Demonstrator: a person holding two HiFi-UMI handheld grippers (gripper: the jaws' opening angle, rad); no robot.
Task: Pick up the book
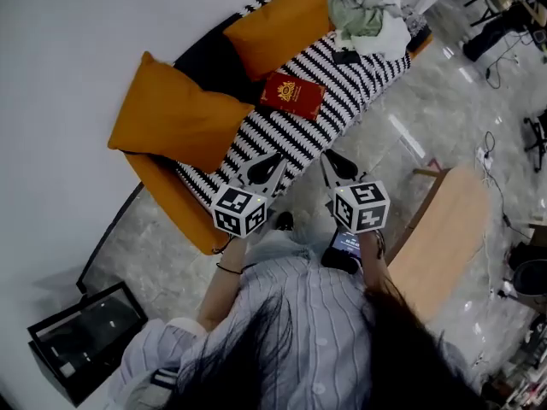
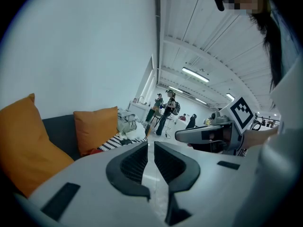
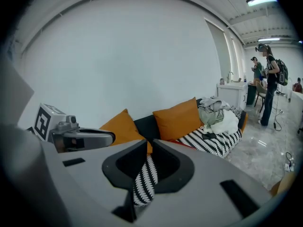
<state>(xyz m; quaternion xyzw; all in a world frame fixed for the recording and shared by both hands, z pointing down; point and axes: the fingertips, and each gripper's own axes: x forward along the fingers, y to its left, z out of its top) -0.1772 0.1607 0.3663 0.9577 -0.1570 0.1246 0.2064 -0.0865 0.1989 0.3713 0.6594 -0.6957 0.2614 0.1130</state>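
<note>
A red book (image 1: 292, 95) with a gold emblem lies flat on the black-and-white striped sofa seat (image 1: 282, 135), between two orange cushions. My left gripper (image 1: 275, 162) and right gripper (image 1: 329, 159) hover side by side at the sofa's front edge, short of the book. Both point toward it, and both are shut with nothing between the jaws. In the left gripper view the jaws (image 2: 150, 148) meet, and only a red sliver of the book (image 2: 97, 151) shows beside the cushion. The right gripper (image 3: 148, 145) looks over the striped seat, with the left gripper (image 3: 80, 137) beside it.
Two orange cushions (image 1: 175, 114) (image 1: 278, 24) lean on the sofa back. A pile of clothes (image 1: 367, 11) and a dark flat device (image 1: 346, 56) lie at the sofa's far end. A wooden table (image 1: 444, 237) stands at my right, a black box (image 1: 81, 336) at lower left. People (image 2: 168, 110) stand far off.
</note>
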